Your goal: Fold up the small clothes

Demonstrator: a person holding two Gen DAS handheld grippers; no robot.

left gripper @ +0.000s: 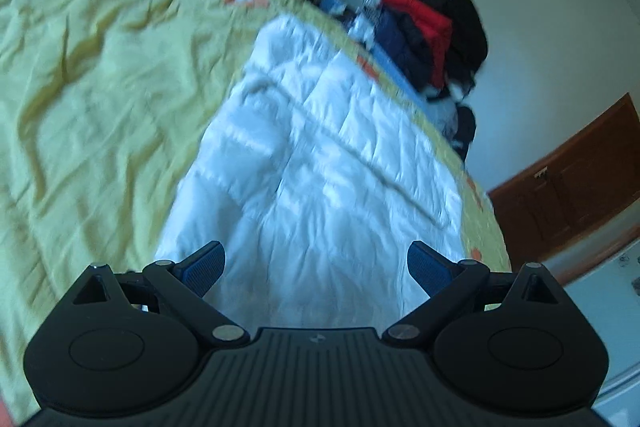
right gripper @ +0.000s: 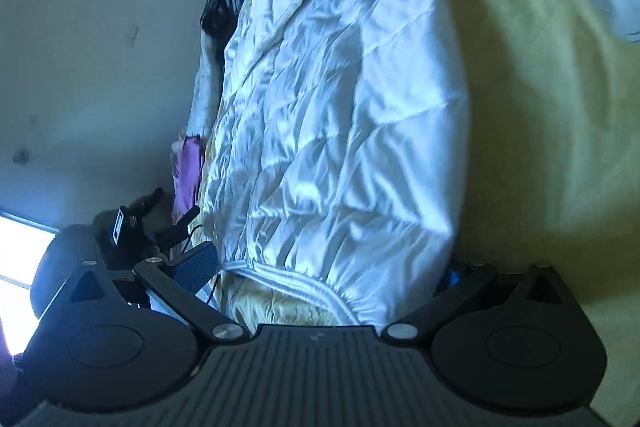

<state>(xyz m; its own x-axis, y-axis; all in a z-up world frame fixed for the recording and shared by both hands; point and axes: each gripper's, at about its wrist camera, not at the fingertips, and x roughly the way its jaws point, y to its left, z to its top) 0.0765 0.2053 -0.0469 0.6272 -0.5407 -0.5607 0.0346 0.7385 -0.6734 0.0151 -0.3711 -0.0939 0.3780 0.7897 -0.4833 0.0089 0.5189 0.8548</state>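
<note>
The left hand-held gripper (left gripper: 316, 269) hovers low over the near end of the white quilted jacket (left gripper: 320, 147), its blue pads spread wide with nothing between them. The right hand-held gripper (right gripper: 324, 267) is also spread wide; its left pad shows clear beside the garment's elastic hem (right gripper: 304, 283), while the right pad is mostly hidden under the fabric, so it brackets the hem without pinching it.

The jacket lies lengthwise on the yellow bedsheet (left gripper: 100, 67), close to the bed's edge. It looks light, puffy and slick, likely to slide and spring back, so the stitched hem or a seam seems the surest place to take hold.

Farther off, the sheet offers broad open room on one side; on the other, the bed edge and a pile of dark clothes (left gripper: 436, 35) against the wall crowd it.
</note>
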